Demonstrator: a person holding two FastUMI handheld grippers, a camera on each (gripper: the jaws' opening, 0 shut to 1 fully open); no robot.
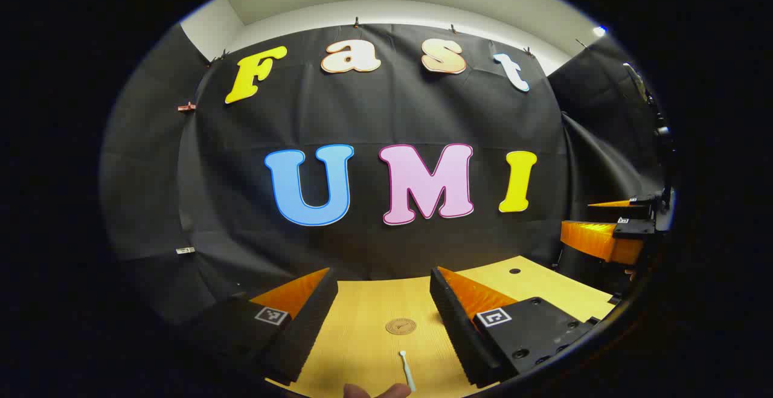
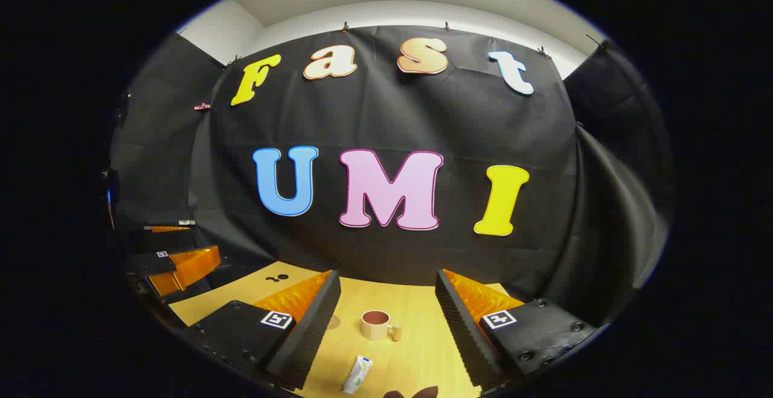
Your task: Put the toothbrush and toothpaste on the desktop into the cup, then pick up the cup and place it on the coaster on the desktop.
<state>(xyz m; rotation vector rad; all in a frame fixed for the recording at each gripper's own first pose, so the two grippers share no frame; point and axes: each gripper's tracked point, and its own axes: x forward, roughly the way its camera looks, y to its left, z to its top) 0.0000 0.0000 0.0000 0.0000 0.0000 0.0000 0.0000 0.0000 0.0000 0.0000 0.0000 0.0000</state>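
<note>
The left tool (image 1: 382, 319) stands wide open with nothing between its fingers, held above the table (image 1: 362, 325). Just ahead of its tips the toothbrush (image 1: 407, 371) lies flat on the wood, and the round coaster (image 1: 400, 326) sits a little beyond the toothbrush, toward the booth wall.

The right tool (image 2: 386, 319) is likewise spread wide and empty. The toothpaste (image 2: 358, 375) lies on the table close in front of it, near its left finger. Taking the cup (image 2: 377, 325) as the mark: the toothpaste is on the near side of the cup, and the coaster (image 2: 334, 322) peeks out just to the left of the cup, partly hidden behind the tool's finger. The cup stands upright, handle to the right, and appears empty.

By my judgement the task is at its very start: neither item is gripped and nothing is in the cup. The next move calls for lowering a tool over the toothbrush or the toothpaste, aligning the fingers across its narrow width, then closing and lifting it toward the cup's mouth.
</note>
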